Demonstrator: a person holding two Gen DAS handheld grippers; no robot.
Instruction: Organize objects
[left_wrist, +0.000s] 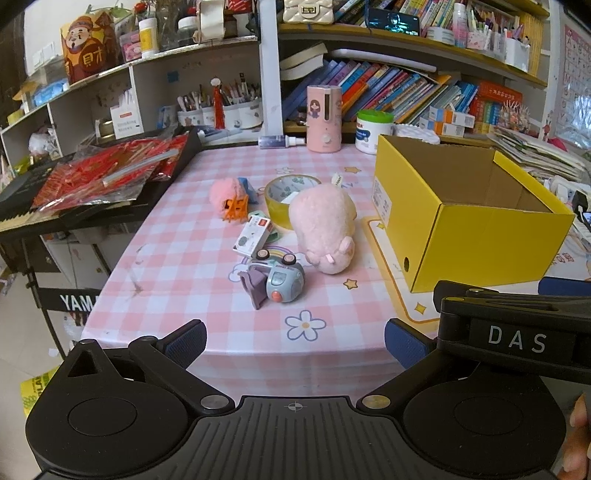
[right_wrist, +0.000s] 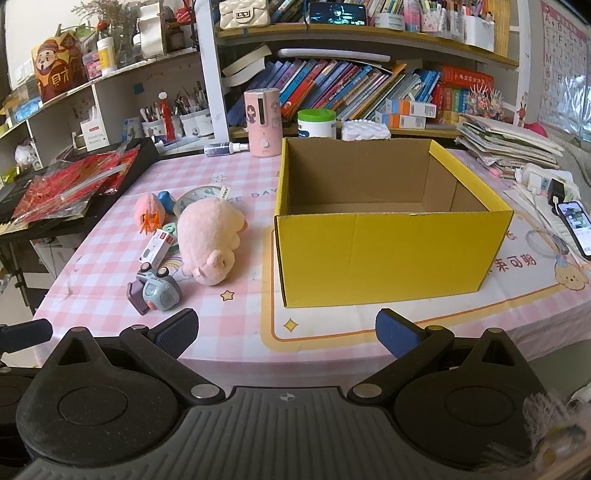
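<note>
Both tongs, left tongs (left_wrist: 295, 341) and right tongs (right_wrist: 286, 332), hang released over the bench's near edge; toy car (left_wrist: 275, 278) lies nearest, left of the empty yellow box (right_wrist: 391, 254); take it squarely across its body; the plush pig (left_wrist: 325, 229) crowds it.

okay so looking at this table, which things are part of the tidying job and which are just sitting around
Job: yellow box, pink plush, toy car, tape roll, small carton, both open grippers.
Lying about: pink dispenser, phone, paper stack.
</note>
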